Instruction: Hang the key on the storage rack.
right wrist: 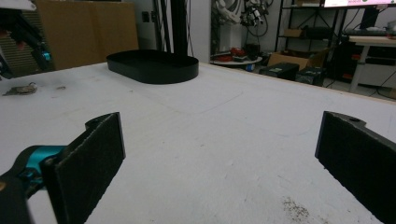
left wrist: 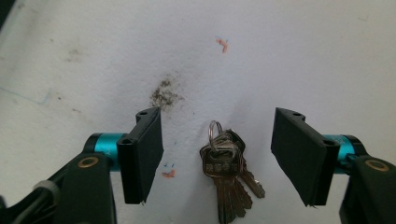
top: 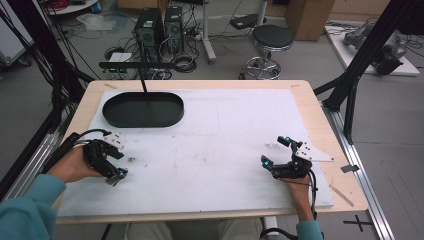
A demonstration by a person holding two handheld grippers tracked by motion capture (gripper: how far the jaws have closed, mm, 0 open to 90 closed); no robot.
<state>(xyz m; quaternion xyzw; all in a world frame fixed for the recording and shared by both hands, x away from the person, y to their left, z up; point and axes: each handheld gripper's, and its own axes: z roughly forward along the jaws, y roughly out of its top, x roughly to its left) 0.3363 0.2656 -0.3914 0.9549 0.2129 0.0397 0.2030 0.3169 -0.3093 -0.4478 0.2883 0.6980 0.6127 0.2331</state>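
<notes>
On white table sheet (top: 215, 140): black oval tray (top: 143, 109) far left, well apart from both grippers. R gripper (top: 275, 152) rests near right edge, jaws wide, nothing between. L gripper (left wrist: 217, 156) straddles keys (left wrist: 225, 170), jaws part-open, pads apparently not touching them.

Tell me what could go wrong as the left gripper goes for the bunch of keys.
1. The flat metal bunch of keys lies low on the white table cover; the left gripper, jaws open around it, may close above it and slip off.
2. Gripped by one key, the rest may swing and pull loose before reaching the black oval tray.
</notes>
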